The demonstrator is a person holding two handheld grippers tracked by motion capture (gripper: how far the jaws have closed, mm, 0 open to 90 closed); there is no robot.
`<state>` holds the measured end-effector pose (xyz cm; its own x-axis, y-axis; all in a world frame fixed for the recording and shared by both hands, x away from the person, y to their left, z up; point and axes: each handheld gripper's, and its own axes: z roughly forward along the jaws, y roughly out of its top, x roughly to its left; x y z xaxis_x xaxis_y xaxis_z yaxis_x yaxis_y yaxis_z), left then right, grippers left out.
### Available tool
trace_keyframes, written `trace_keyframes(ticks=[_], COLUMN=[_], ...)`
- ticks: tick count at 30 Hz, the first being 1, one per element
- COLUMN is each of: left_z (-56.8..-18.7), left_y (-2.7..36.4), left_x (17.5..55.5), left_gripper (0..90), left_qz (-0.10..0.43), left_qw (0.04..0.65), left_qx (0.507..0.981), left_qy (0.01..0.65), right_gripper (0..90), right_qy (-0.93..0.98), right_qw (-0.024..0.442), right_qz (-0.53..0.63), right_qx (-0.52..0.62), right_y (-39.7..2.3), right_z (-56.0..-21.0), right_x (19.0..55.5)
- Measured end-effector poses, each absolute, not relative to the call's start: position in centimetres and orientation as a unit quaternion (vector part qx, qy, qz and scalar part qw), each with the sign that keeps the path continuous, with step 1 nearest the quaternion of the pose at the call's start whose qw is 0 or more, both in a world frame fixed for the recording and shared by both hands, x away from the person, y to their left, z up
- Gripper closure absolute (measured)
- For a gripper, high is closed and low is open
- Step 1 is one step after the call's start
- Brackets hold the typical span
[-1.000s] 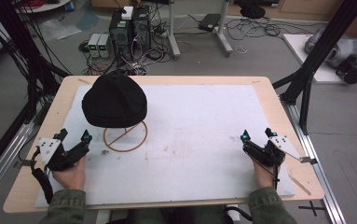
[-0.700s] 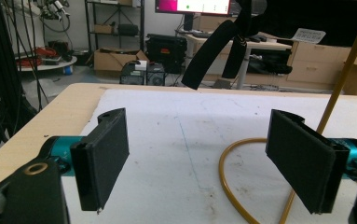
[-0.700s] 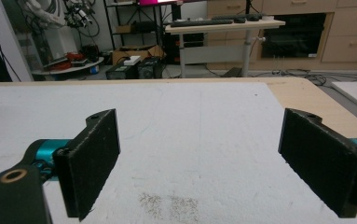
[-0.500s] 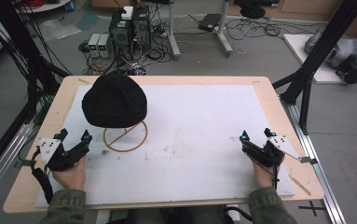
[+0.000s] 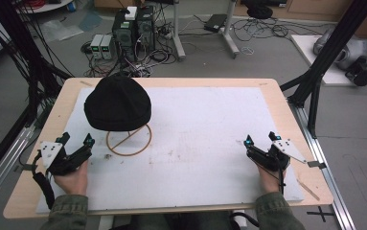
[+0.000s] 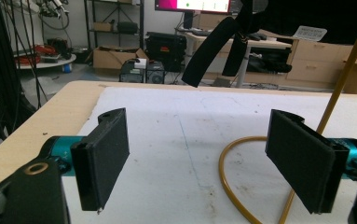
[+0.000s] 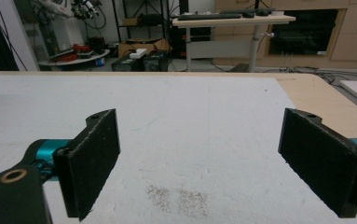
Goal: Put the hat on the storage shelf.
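Observation:
A black knit beanie (image 5: 118, 102) sits on top of a stand made of yellow-brown wire, whose ring base (image 5: 129, 140) lies on the white mat at the left. My left gripper (image 5: 77, 139) rests on the mat just left of that ring, open and holding nothing. In the left gripper view the ring (image 6: 232, 179) and a slanted rod (image 6: 341, 84) of the stand lie beyond the spread jaws, with the beanie's edge (image 6: 213, 44) hanging above. My right gripper (image 5: 260, 139) stands open near the mat's right front, far from the hat, with bare mat between its pads (image 7: 97, 158).
The white mat (image 5: 205, 124) covers most of the wooden table (image 5: 286, 103). Black frame posts (image 5: 329, 52) rise at the table's right, and cables hang at its left. Computers (image 5: 133, 24) and other gear stand on the floor behind the table.

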<state>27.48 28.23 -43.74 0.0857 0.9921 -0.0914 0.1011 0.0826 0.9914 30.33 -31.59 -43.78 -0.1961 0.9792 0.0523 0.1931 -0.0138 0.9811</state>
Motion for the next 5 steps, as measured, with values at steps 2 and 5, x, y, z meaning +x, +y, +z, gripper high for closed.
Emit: trace_keyframes(ticks=[2, 5], left_z=[-43.80, -43.78], left_y=[28.22, 28.19], left_x=[27.52, 27.52], left_gripper=[21.6, 21.7], left_qz=[0.429, 0.428], left_qw=[0.517, 0.520], left_qx=[0.525, 0.523], left_qy=[0.522, 0.522], right_gripper=[11.8, 11.8], right_qy=[0.588, 0.589], right_qw=[0.388, 0.386], right_qz=[0.506, 0.504], right_qx=[0.498, 0.500], right_y=[-31.52, -31.40], right_z=[-43.85, -43.93], right_x=[30.41, 30.48])
